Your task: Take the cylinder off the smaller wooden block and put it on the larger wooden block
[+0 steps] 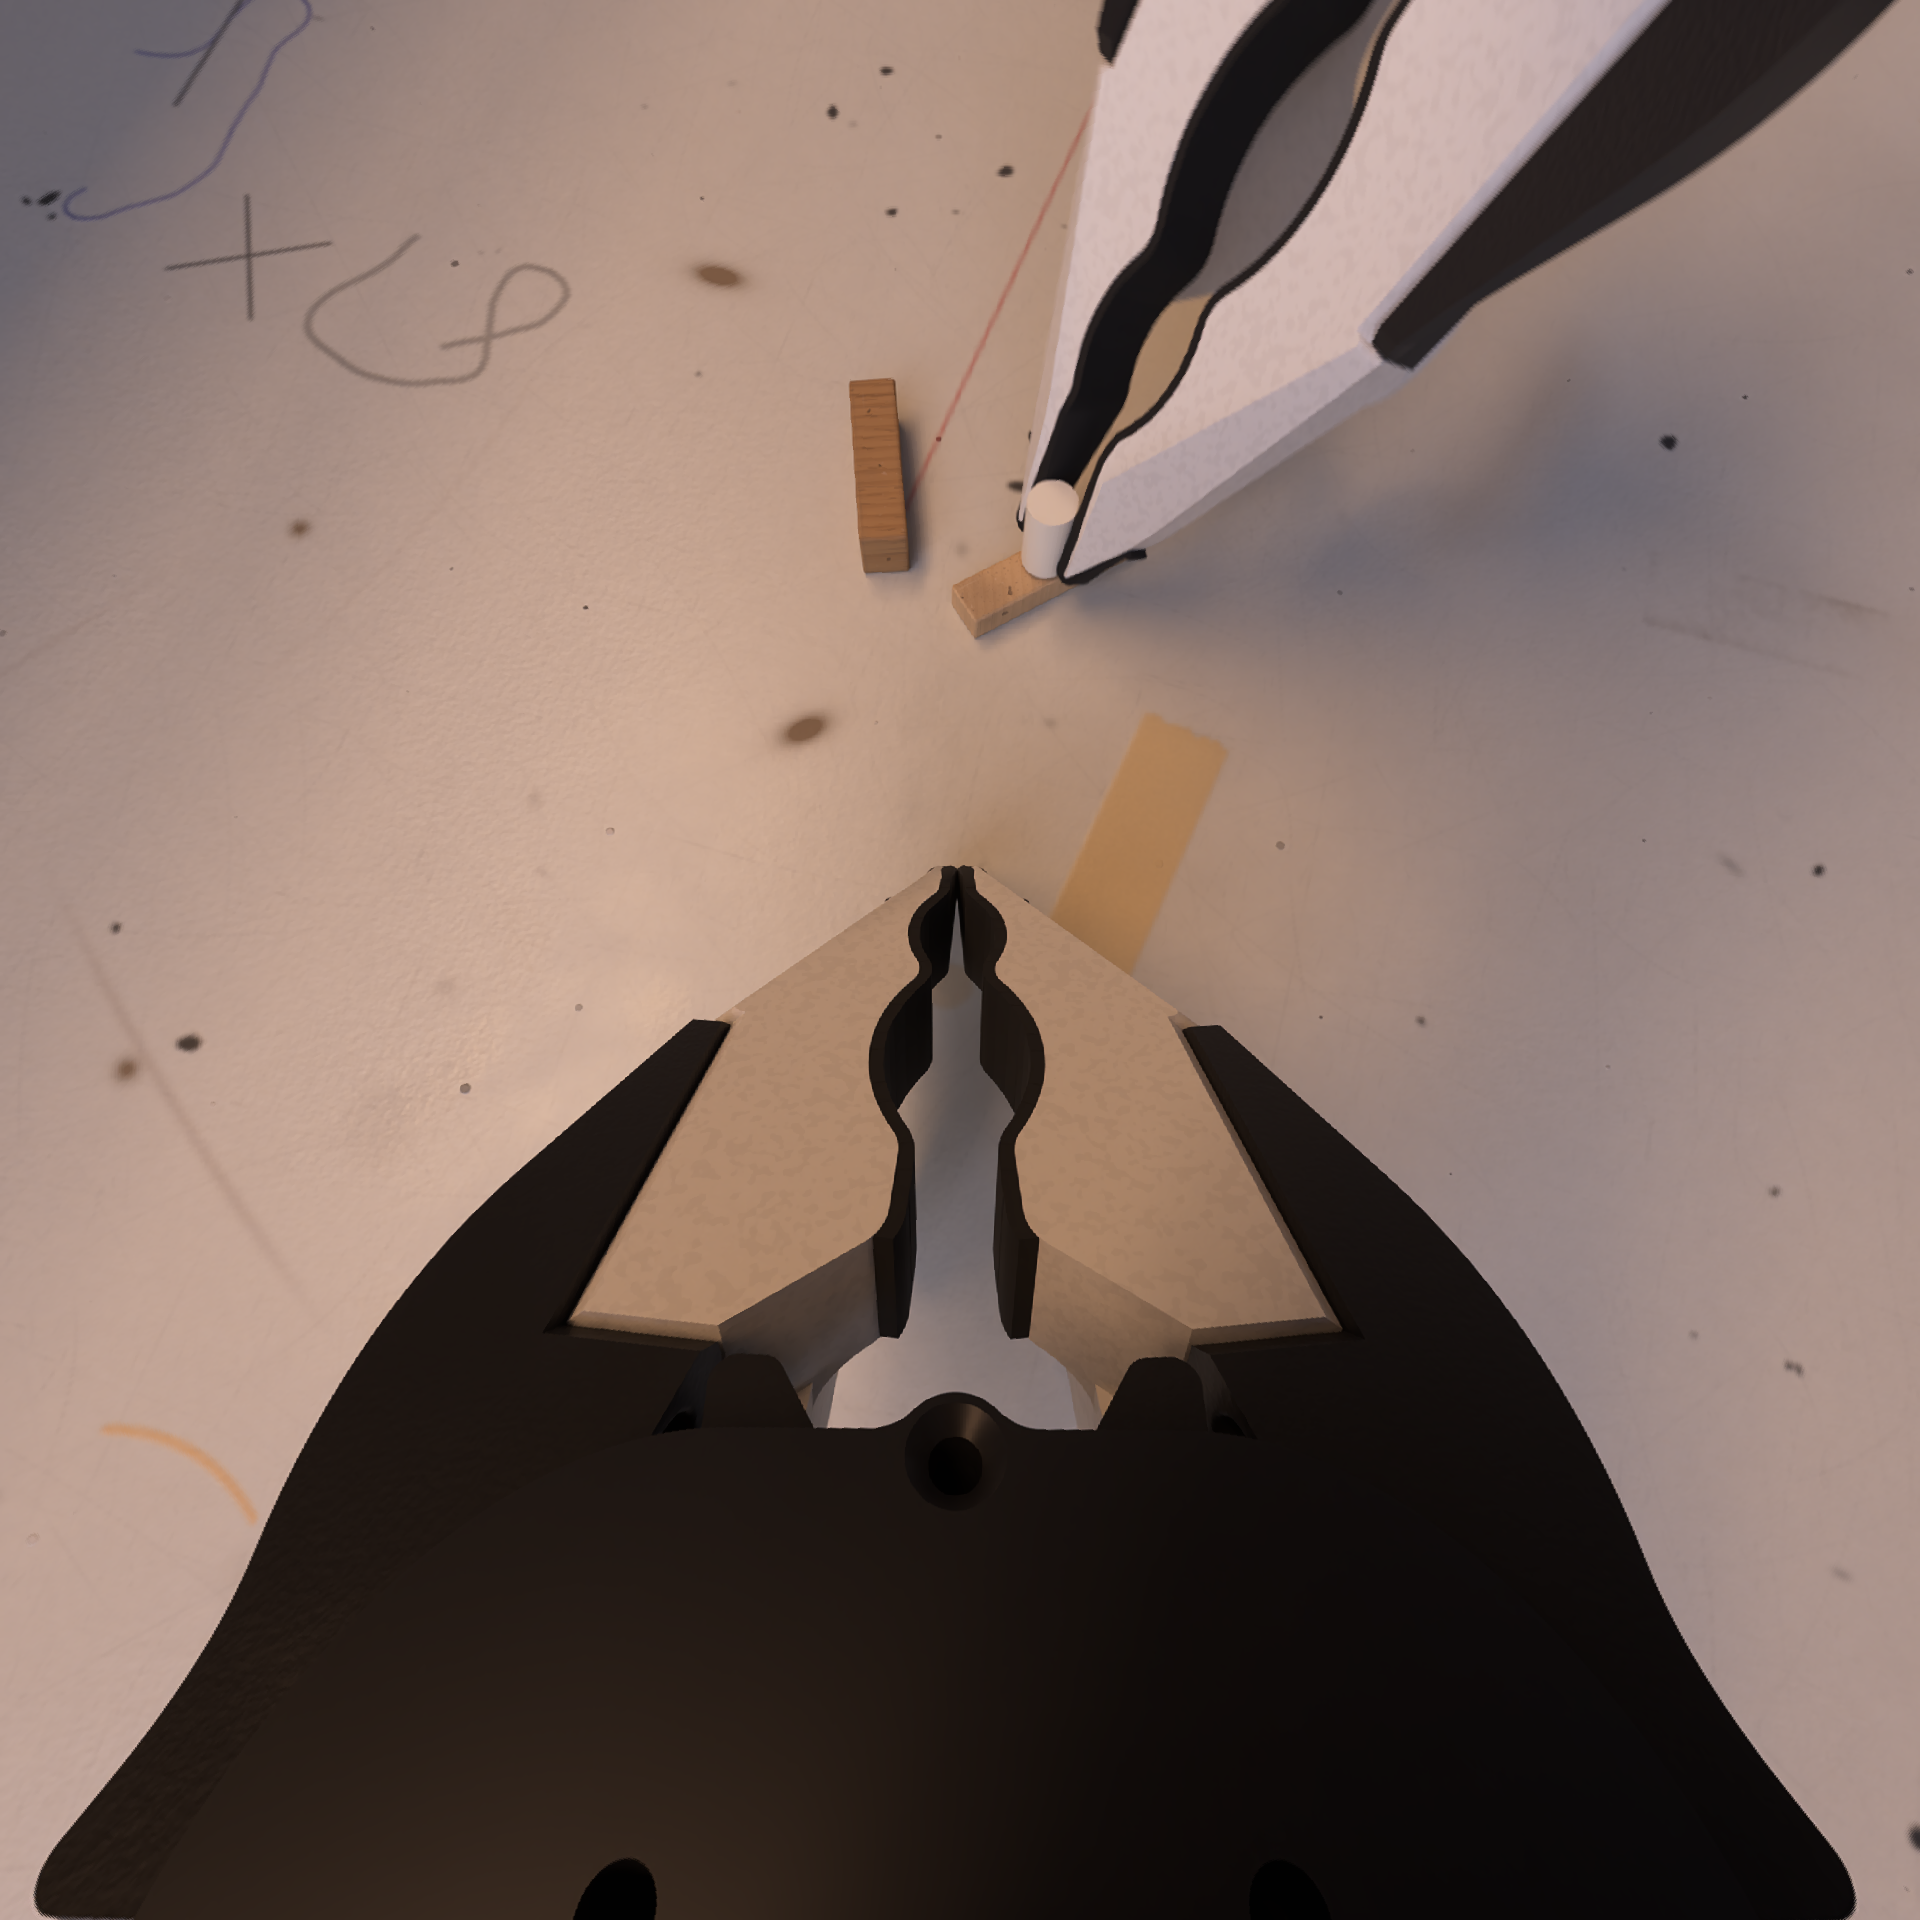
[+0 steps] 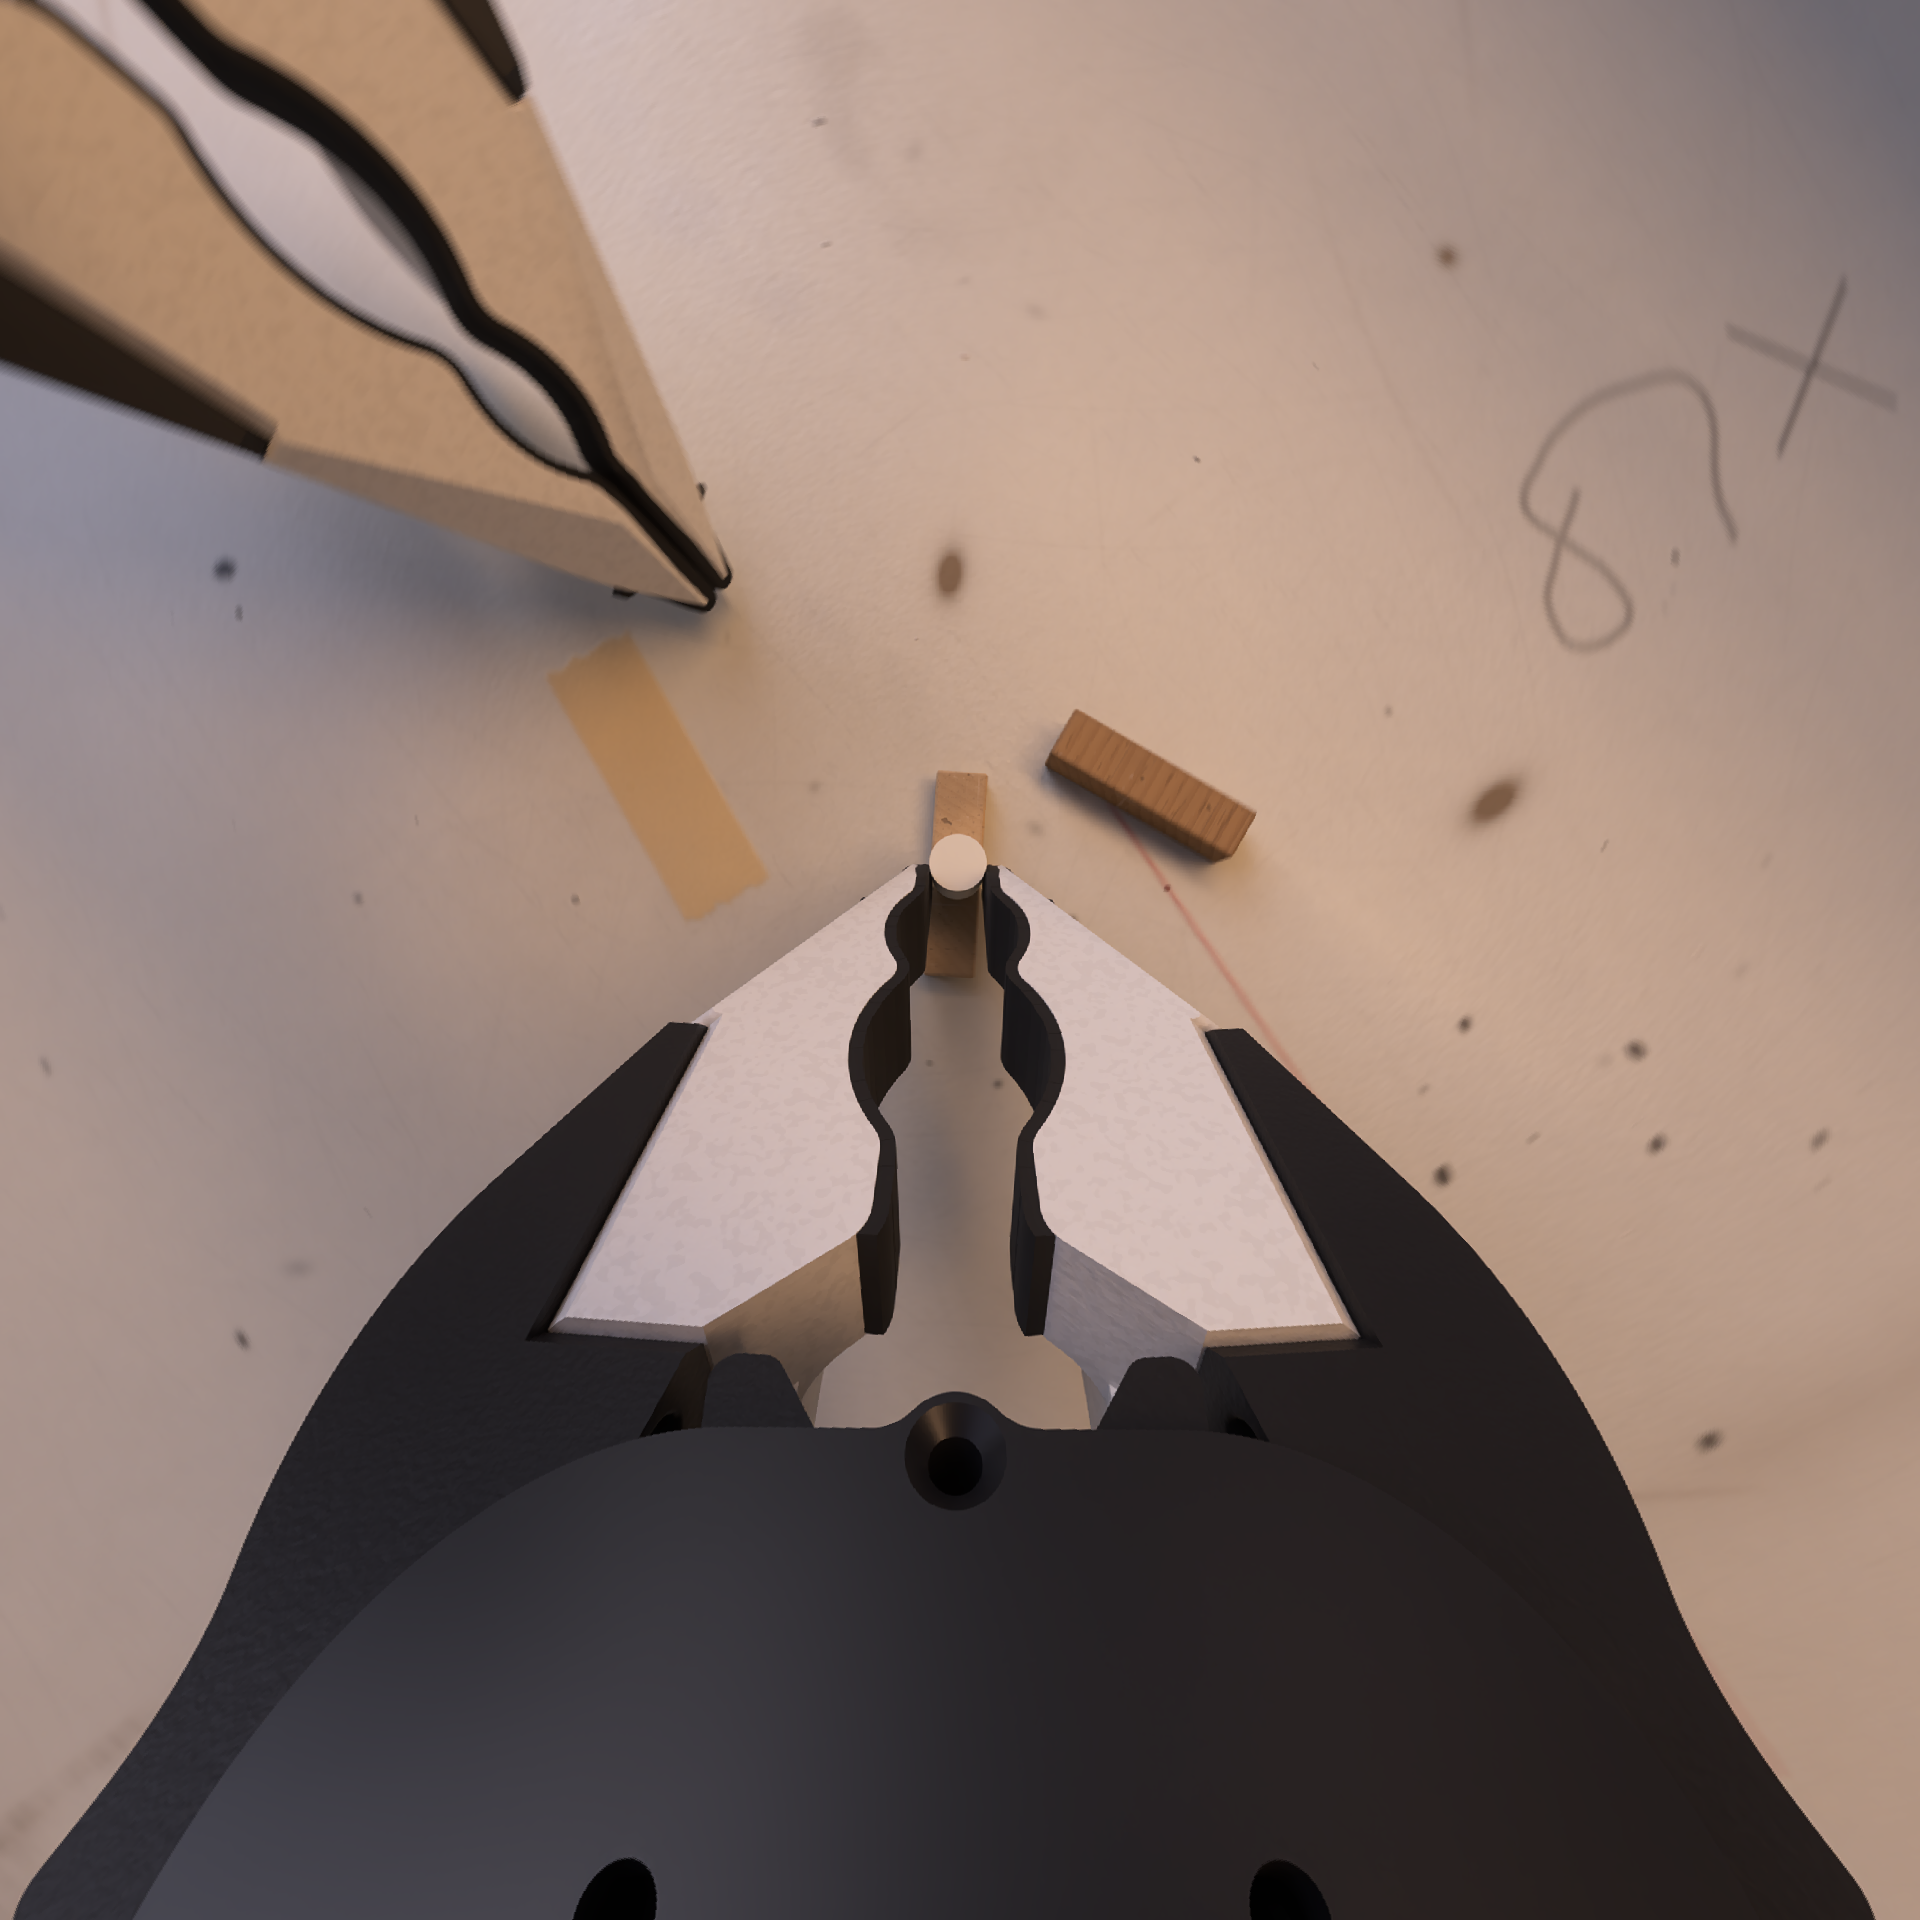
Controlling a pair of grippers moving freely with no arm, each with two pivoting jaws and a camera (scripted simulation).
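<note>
A: Where's the cylinder (image 2: 957, 861)?
B: Upright on the smaller wooden block (image 2: 959, 805), right gripper (image 2: 957, 871) jaws pinching it.
A: Left gripper (image 1: 957, 873)?
B: Jaws pressed together above the bench (image 1: 416, 727); larger wooden block (image 2: 1148, 784) nearby.

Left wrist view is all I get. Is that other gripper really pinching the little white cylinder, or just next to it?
Observer: Pinching. In the right wrist view the right gripper's jaws press the white cylinder from both sides at their very tips.
Operator: Where does the little block go behind it?
Observer: The smaller wooden block runs straight back between the jaws and ends there.
Operator: Which way is the big block?
Observer: From the right gripper, the larger wooden block lies ahead to the right, not touching the smaller one.
</note>
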